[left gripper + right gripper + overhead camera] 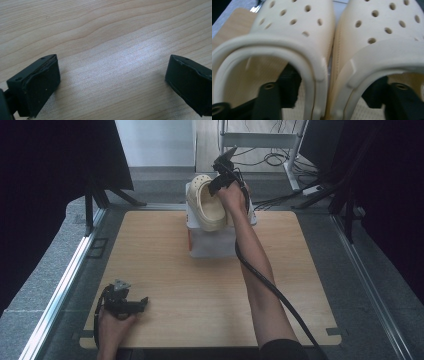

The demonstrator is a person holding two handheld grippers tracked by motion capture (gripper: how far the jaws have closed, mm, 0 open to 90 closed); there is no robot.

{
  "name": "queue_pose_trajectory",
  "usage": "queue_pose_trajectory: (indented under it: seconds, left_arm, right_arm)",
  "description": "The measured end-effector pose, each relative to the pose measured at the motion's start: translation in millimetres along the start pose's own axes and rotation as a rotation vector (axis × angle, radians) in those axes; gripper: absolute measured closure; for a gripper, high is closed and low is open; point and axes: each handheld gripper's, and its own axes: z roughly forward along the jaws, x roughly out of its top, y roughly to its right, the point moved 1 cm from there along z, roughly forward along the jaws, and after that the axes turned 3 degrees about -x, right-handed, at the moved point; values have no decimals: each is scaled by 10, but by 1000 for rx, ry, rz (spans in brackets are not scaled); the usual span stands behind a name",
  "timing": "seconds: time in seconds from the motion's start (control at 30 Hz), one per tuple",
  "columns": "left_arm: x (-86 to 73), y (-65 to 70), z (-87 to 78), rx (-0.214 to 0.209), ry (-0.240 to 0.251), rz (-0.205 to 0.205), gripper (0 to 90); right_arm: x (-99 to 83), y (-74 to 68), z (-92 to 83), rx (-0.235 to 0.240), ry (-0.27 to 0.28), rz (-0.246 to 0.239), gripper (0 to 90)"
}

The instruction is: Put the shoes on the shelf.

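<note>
Clogs [206, 202], a cream pair with round holes, stand toe-up side by side on the white box [212, 242] at the far side of the table [200, 285]. To release them well, the right gripper [223, 180] should draw its half-open jaws, one inside each shoe, straight back without dragging the touching inner walls. Left gripper [131, 304] rests open on the table.
</note>
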Motion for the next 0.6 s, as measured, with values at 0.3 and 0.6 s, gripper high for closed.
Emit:
queue_pose_trajectory:
  seconds: [0.3,0.6]
  left_arm:
    - [3,1,-3,-4,-5,0,0]
    - [2,3,2,1,1,-1,0]
  right_arm:
    - [-189,25,-160,49,28,-126,220]
    - [-358,8,-372,79,69,-198,159]
